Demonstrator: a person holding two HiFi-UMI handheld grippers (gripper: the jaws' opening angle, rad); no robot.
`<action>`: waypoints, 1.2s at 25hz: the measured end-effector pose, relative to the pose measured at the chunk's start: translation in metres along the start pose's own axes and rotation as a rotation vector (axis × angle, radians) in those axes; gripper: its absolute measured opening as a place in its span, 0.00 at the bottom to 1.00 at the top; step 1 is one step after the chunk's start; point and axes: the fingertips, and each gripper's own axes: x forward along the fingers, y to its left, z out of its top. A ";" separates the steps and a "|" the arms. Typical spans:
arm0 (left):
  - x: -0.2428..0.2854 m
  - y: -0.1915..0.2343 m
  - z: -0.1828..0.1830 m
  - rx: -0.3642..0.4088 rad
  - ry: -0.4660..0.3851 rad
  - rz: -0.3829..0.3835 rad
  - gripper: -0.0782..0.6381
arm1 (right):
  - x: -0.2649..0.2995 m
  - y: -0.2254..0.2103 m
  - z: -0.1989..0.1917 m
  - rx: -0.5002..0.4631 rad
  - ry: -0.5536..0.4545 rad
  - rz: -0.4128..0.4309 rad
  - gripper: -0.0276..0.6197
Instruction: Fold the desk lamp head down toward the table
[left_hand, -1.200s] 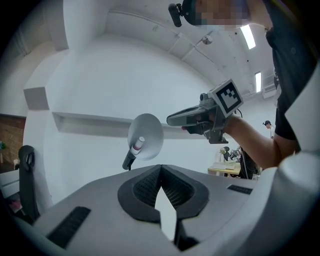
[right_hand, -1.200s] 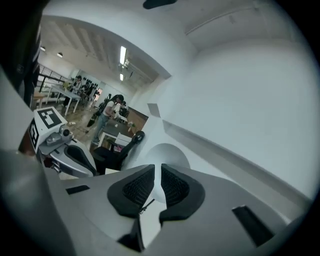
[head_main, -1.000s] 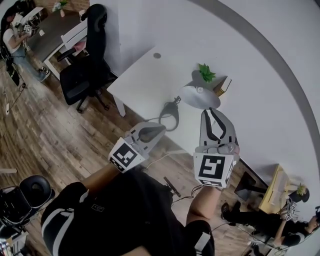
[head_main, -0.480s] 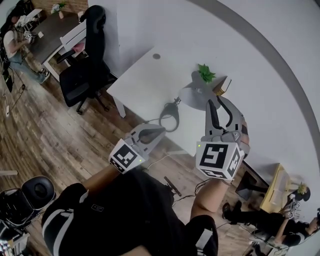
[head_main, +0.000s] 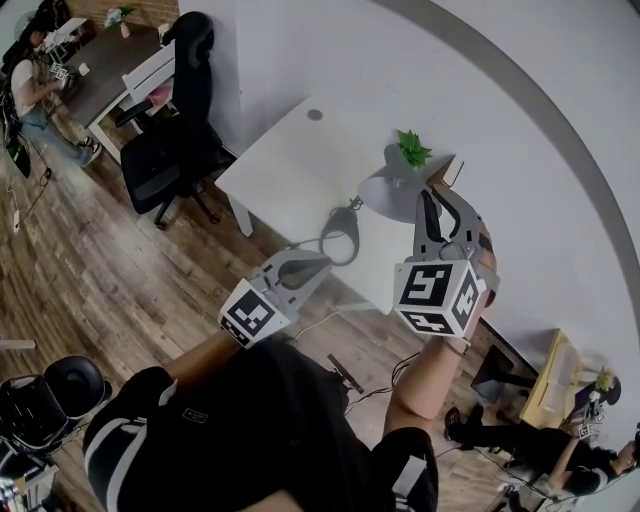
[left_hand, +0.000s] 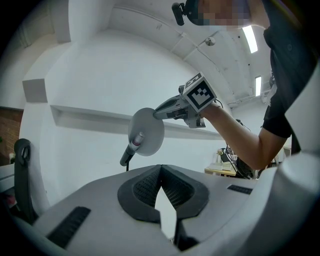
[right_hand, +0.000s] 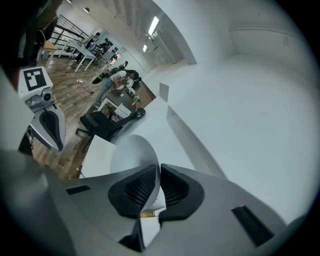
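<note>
The desk lamp's round white head (head_main: 388, 188) stands over the white table (head_main: 290, 170) beside a small green plant (head_main: 412, 148). My right gripper (head_main: 437, 200) reaches up to the head's right edge. In the right gripper view its jaws (right_hand: 157, 172) are shut on the thin rim of the lamp head (right_hand: 131, 155). The left gripper view shows the lamp head (left_hand: 148, 131) face-on on its dark arm (left_hand: 127, 156), with the right gripper (left_hand: 156, 114) at its upper edge. My left gripper (head_main: 318, 259) hangs off the table's near edge, shut and holding nothing (left_hand: 161, 170).
A dark ring-shaped part with a cable (head_main: 340, 228) lies on the table below the lamp head. A box or book (head_main: 447, 172) sits behind the plant. A black office chair (head_main: 170, 130) stands left of the table on wood floor. People sit at far desks.
My right gripper has risen from below the lamp head to its right edge and shut on the rim. The left gripper has stayed put.
</note>
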 end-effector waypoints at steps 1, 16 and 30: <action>0.000 0.000 0.000 -0.001 0.001 0.000 0.14 | 0.001 0.000 -0.001 0.000 -0.001 0.000 0.10; -0.002 -0.001 -0.004 -0.016 0.008 0.011 0.14 | -0.006 0.016 -0.006 -0.024 -0.001 0.036 0.09; -0.009 -0.007 -0.009 -0.022 0.011 0.020 0.14 | -0.014 0.054 -0.019 -0.058 0.015 0.034 0.08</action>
